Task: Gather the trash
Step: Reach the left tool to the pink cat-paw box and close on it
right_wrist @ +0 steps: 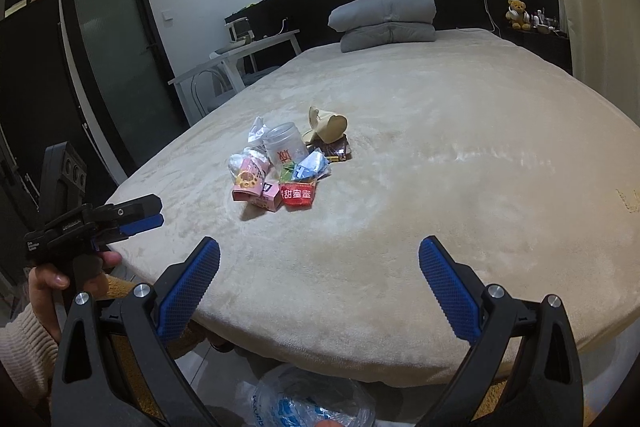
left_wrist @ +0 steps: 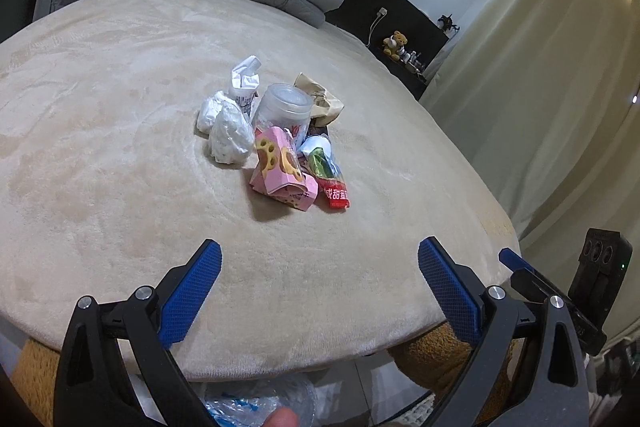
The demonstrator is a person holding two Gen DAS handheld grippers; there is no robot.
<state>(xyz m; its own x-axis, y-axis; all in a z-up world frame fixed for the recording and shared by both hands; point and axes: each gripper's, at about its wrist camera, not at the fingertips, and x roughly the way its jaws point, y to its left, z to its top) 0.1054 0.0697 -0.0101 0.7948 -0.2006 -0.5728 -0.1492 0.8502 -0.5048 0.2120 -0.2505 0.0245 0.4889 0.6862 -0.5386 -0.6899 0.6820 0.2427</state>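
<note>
**Trash pile on bed, both claws spread, nothing held**

Left claw [left_wrist: 320, 291]: blue ribbed pads wide apart, empty, at the near edge of the bed [left_wrist: 120, 107]. Right claw [right_wrist: 320, 291]: likewise spread and empty.

Trash heap sits mid-bed, well apart from both claws. Left to right: crumpled white tissues [left_wrist: 226, 133], soft, shapeless; pink snack box [left_wrist: 282, 169], creased cardboard; clear plastic cup [left_wrist: 284, 107], rigid, round; red wrapper [left_wrist: 334, 193], thin, glossy film; tan paper bag [left_wrist: 320, 99] far behind.

Plastic bag [right_wrist: 316, 401] lies below the bed's near edge, crinkled, translucent.

Risks, as judged: film wrapper may slip between pads; cup may roll on plush blanket if nudged; one grab may scatter neighbours.
</note>
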